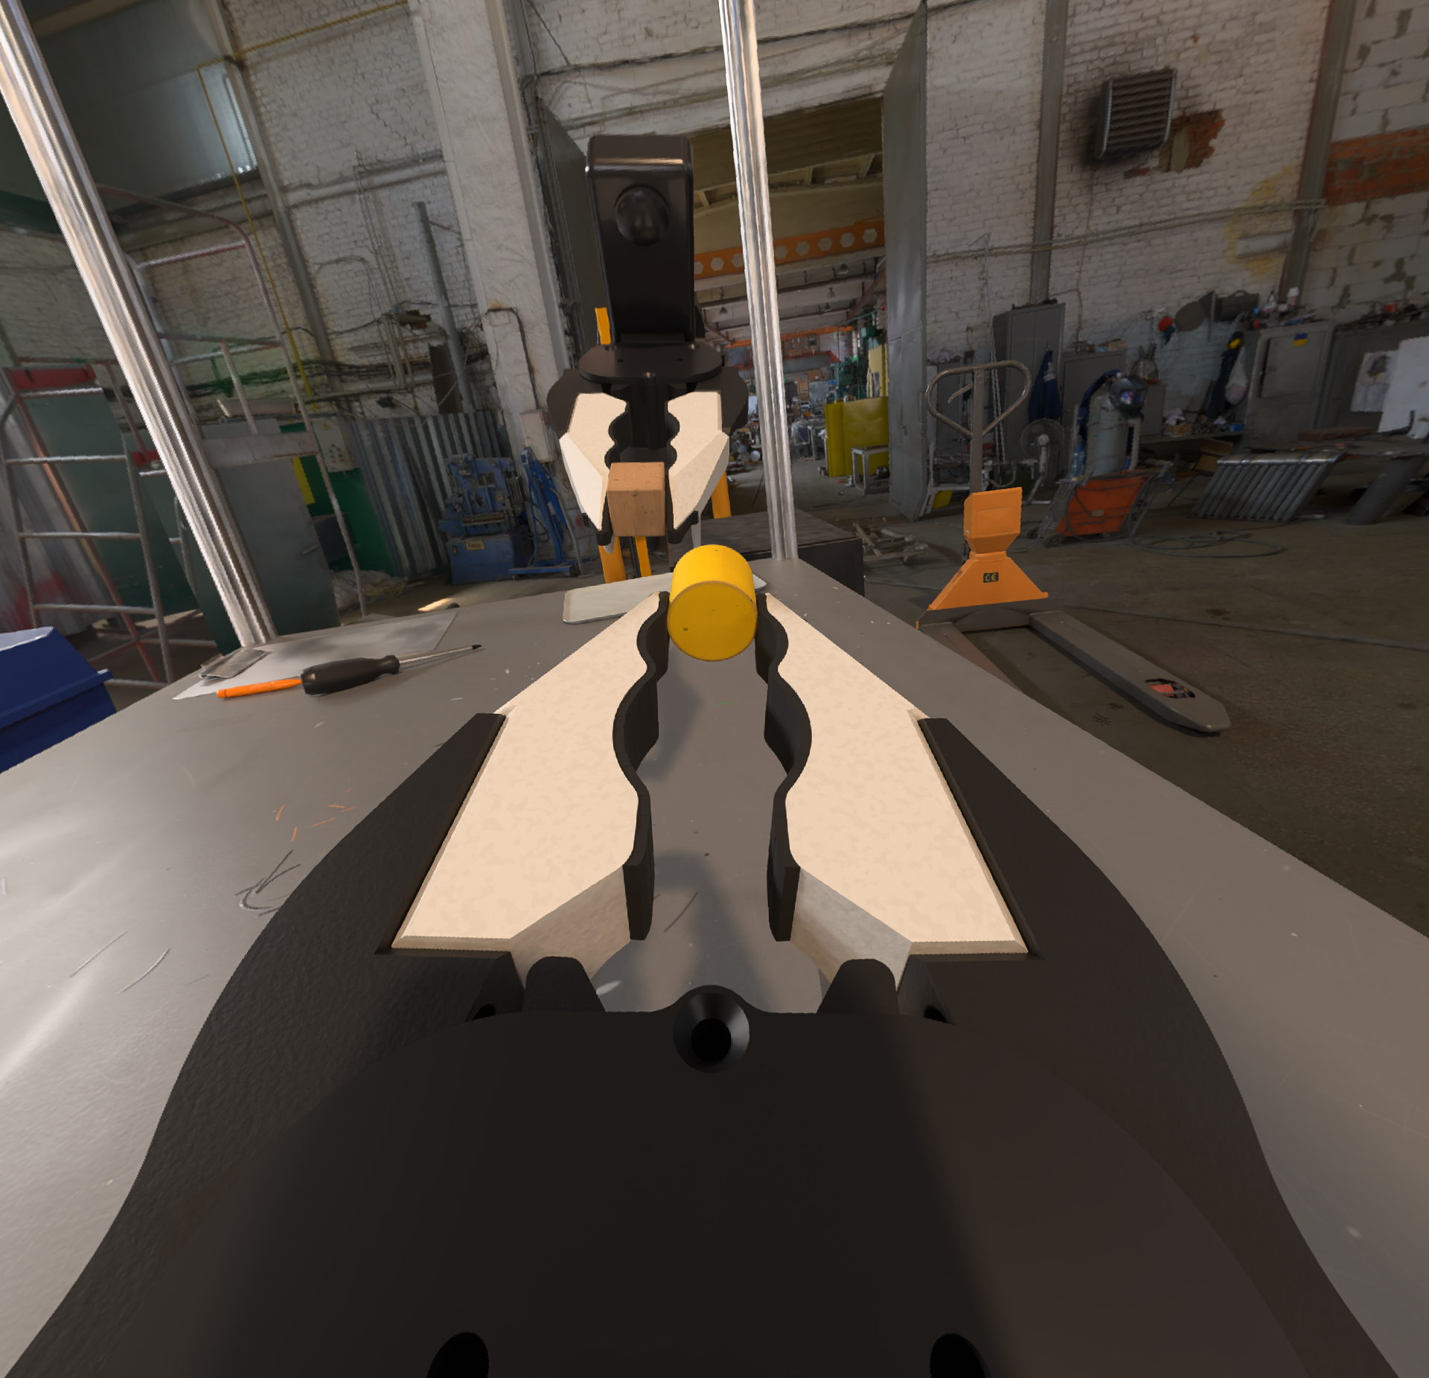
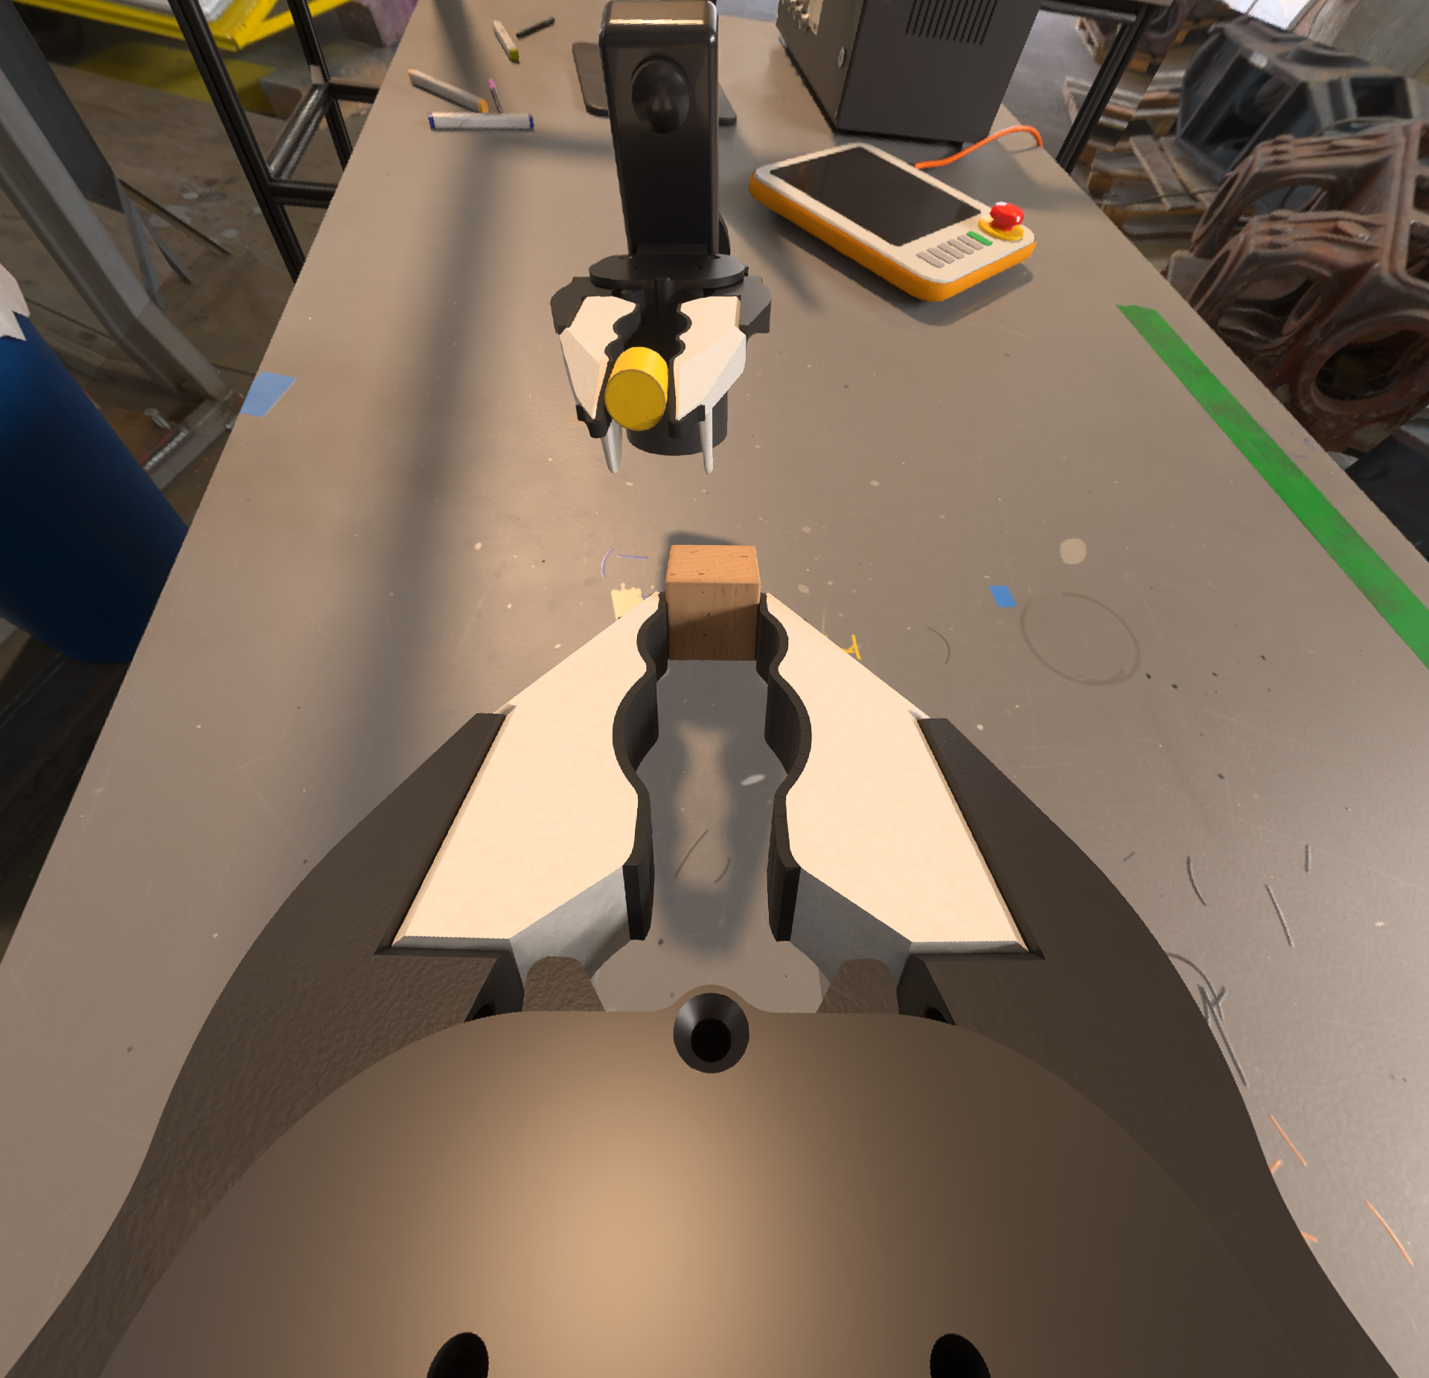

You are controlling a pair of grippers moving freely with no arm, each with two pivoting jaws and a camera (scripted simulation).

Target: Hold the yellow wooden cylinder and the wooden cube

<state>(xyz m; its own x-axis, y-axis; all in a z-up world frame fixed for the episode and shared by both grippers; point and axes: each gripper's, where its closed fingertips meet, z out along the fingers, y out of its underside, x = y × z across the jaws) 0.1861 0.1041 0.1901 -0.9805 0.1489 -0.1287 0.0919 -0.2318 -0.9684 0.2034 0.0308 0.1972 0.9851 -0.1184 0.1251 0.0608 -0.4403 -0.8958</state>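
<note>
My left gripper [image 1: 711, 606] is shut on the yellow wooden cylinder [image 1: 711, 604], which lies along the fingers with its round end toward the camera, above the grey table [image 1: 232, 838]. My right gripper [image 2: 711, 606] is shut on the wooden cube [image 2: 711, 602] at its fingertips, above the table [image 2: 1005, 761]. Each gripper faces the other. The right gripper [image 1: 638, 502] with the cube [image 1: 636, 499] shows in the left wrist view. The left gripper [image 2: 640, 397] with the cylinder [image 2: 636, 389] shows in the right wrist view.
A screwdriver [image 1: 356, 674] and an orange pen [image 1: 259, 689] lie on the table's left. A metal post [image 1: 746, 258] stands at the far edge. An orange-edged control tablet [image 2: 893, 215], a grey box [image 2: 912, 34] and markers [image 2: 479, 120] lie at the other end. A blue barrel [image 2: 69, 505] stands beside.
</note>
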